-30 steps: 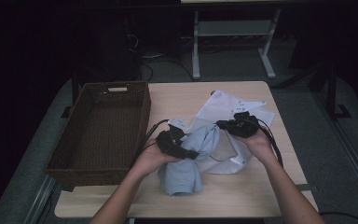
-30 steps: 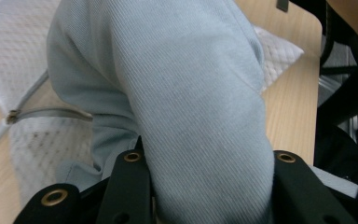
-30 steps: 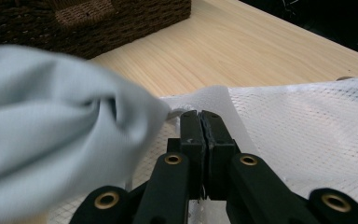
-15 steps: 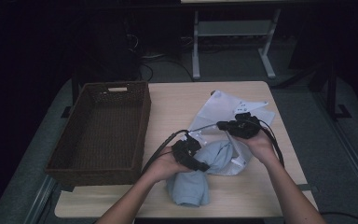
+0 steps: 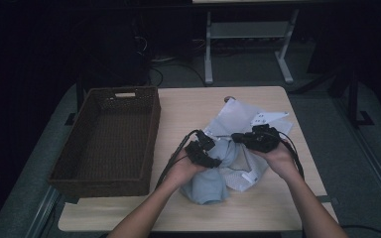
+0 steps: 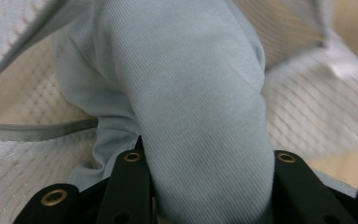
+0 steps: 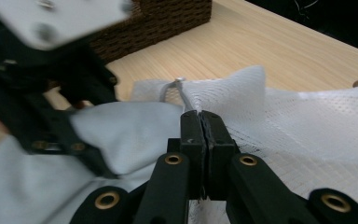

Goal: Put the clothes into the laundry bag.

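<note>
- Cloth (image 6: 191, 116), pale blue and ribbed, runs as a thick roll straight up between the jaws of the left gripper (image 5: 204, 153); in the left gripper view it fills the gap from one jaw to the other, and the jaws stand part-way closed, gripping it.
- In the high view the blue cloth (image 5: 209, 184) spreads from that gripper toward the near edge of the counter (image 5: 188, 109), its lower end lying flat near the left hand (image 5: 184, 170).
- Mesh bag (image 5: 248, 119), white, lies on the right half of the counter, reaching from under the grippers toward the far right corner.
- Right gripper (image 5: 250, 140) has its jaws pressed tight together; in the right gripper view a grey-trimmed edge of the mesh bag (image 7: 242, 93) comes up out of the tips, so the jaws pinch the bag's rim.
- In that same view the left gripper (image 7: 74, 140) sits just to the left of the shut jaws, with the blue cloth (image 7: 130, 130) bulging between the two grippers and touching the mesh.
- The blue roll lies against the bag, mesh on both sides of it in the left gripper view; whether it is inside the opening I cannot tell.
- Basket (image 5: 104, 144), brown wicker, stands on the left of the counter, well apart from cloth and bag.
- Right hand (image 5: 278, 158) holds its gripper just right of the left one, over the bag.
</note>
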A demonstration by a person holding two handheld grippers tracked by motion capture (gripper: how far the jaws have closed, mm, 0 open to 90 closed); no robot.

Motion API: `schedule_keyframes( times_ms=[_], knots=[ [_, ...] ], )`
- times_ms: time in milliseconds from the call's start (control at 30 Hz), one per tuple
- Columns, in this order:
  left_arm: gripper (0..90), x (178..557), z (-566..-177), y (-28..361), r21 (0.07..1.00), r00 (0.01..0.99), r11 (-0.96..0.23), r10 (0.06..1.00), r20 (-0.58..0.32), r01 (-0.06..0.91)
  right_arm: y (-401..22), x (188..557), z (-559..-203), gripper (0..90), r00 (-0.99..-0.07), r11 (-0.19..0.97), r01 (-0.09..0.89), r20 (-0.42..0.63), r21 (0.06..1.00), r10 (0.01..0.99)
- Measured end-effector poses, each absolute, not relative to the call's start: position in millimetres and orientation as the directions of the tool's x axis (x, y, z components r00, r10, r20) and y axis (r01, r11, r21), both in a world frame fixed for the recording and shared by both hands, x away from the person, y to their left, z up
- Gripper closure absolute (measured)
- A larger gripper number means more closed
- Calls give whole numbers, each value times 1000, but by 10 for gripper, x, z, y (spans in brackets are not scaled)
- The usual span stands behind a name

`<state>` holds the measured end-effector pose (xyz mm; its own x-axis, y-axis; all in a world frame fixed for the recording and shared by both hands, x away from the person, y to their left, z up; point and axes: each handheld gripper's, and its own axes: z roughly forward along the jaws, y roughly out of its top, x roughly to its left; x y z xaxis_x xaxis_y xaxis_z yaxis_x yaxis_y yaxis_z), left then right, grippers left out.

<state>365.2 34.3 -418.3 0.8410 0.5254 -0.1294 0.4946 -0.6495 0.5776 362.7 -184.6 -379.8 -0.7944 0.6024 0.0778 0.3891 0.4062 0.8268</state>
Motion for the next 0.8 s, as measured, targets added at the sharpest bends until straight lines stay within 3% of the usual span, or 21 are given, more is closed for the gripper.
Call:
schedule_keyframes(
  times_ms=[100, 567, 800],
  knots=[
    [593, 3677, -4237, 333, 583, 837, -638, 528, -143, 502, -1822, 3612, -3806, 878, -798, 413, 387, 76, 825, 597],
    [193, 3569, -4067, 579, 672, 840, -563, 516, -168, 480, -1826, 3632, -3880, 877, -798, 426, 401, 81, 811, 597],
    [122, 3529, -4158, 831, 656, 813, -558, 562, -151, 508, -1826, 3629, -3906, 878, -797, 435, 408, 81, 803, 598]
  ],
)
